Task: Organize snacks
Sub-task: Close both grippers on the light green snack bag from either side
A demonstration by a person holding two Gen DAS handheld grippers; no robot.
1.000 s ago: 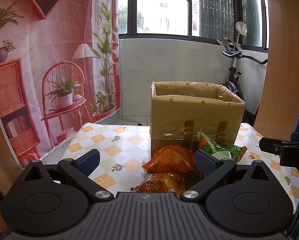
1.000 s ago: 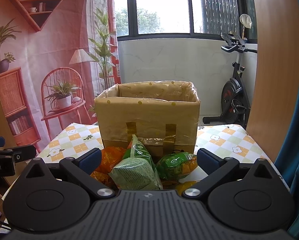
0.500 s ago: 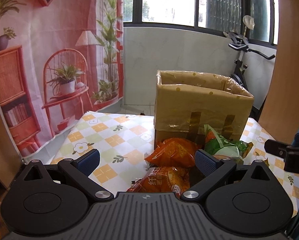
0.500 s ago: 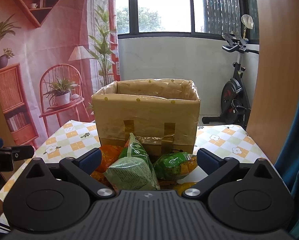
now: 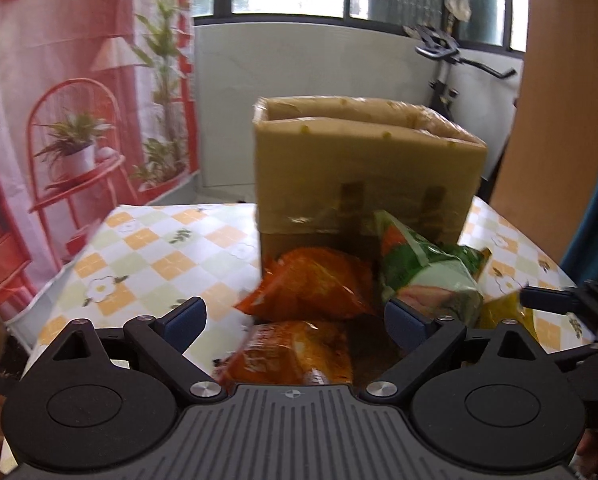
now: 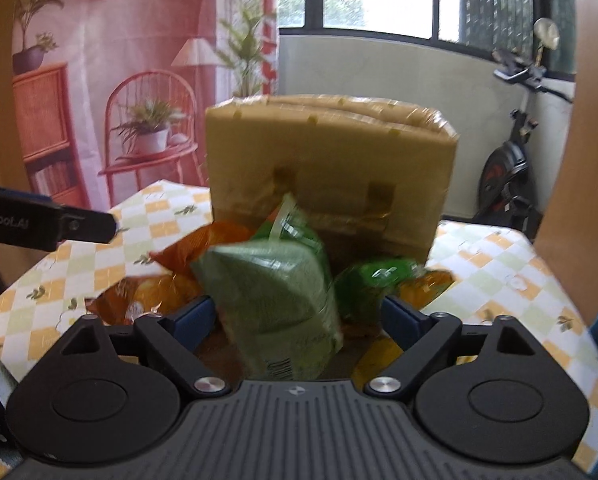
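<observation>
A brown cardboard box with an open top stands on the checked tablecloth; it also shows in the right wrist view. Snack bags lie in front of it: two orange bags, a green bag and a yellow one. My left gripper is open, its jaws wide on either side of the lower orange bag. My right gripper is open around the large green bag, not pressing it. A smaller green bag lies to its right.
The table has a yellow, green and white checked cloth. A pink printed backdrop hangs at the left. An exercise bike stands behind the table at the right. A wooden panel rises at the far right.
Both grippers have moved forward and down toward the snack bags, which now look larger and sit between the jaws. The jaws stay open.
</observation>
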